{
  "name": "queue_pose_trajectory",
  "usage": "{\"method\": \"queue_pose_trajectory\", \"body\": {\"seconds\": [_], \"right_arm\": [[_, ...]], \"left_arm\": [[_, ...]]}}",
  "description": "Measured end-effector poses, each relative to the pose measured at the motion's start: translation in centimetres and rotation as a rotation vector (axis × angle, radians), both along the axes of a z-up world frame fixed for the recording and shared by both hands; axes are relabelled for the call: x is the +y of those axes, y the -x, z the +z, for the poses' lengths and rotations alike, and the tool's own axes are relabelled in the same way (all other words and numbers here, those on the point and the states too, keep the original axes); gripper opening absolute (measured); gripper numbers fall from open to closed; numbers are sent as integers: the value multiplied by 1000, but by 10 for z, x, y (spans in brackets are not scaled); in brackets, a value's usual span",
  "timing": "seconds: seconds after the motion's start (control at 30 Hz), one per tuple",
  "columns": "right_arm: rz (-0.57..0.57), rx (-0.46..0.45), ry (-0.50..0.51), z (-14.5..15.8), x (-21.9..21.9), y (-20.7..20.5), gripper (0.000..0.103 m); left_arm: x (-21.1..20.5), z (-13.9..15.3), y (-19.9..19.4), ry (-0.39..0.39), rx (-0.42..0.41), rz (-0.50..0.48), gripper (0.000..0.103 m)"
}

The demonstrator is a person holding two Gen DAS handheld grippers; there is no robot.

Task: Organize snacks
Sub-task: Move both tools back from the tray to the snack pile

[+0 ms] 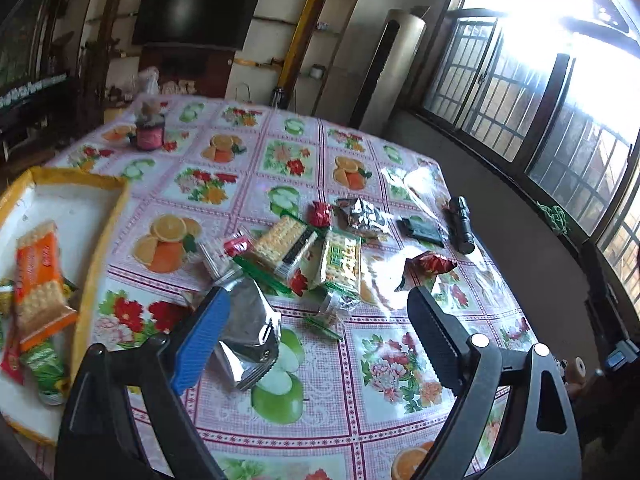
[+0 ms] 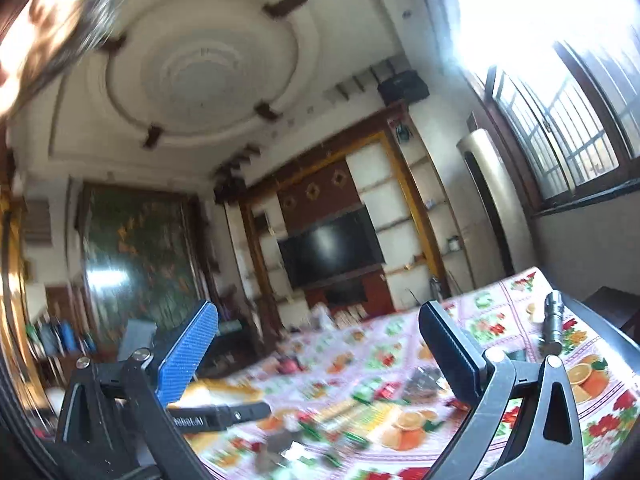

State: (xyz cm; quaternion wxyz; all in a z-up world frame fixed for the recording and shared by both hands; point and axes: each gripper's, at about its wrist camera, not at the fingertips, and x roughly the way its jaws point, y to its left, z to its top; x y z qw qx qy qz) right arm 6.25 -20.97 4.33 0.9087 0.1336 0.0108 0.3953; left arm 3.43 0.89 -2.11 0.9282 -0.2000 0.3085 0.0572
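Silver foil pouch (image 1: pixel 248 332) lies just beside left gripper (image 1: pixel 316 328) blue finger, long axis pointing away; both grippers' fingers wide, holding nothing; right gripper (image 2: pixel 320 344) aims level above worktop (image 1: pixel 400 400)

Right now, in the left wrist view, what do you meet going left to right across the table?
Yellow-rimmed tray → silver foil pouch → cracker pack with the black stripe → green cracker pack → red wrapped snack → black flashlight.

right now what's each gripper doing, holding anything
left gripper: jaws open, holding nothing, above the silver packet.
right gripper: jaws open wide, empty.
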Motion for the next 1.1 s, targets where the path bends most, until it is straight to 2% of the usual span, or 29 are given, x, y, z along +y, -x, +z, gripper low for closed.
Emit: {"method": "queue_pose_trajectory", "body": {"seconds": [0.07,0.13,0.2,0.33,0.47,0.57,0.67,0.8,0.87,0.93,1.1], "right_arm": [[5,118,6,-8,1,-16,101],[-56,227,25,-17,2,-30,101],[-135,269,50,-20,0,-35,101],[-197,360,121,-30,2,-47,101],[-223,385,163,-43,3,-52,101],[-280,376,185,-49,4,-48,101],[-352,366,221,-53,11,-53,101],[-345,324,153,-47,-2,-41,101],[-361,326,126,-46,-9,-39,101],[-340,347,102,-46,-12,-42,101],[-334,356,103,-46,-10,-45,101]], "left_arm": [[2,-16,-17,13,56,-7,90],[4,-31,-28,38,120,-25,90],[5,-36,-29,59,130,-34,90],[6,-42,-32,34,182,26,90],[2,-41,-32,6,190,40,92],[4,-41,-30,13,183,53,94],[10,-39,-25,12,180,106,94],[16,-25,-3,-4,86,204,94],[16,-18,7,-27,43,255,99],[16,-15,12,-42,27,290,99],[15,-15,12,-50,23,288,100]]}}
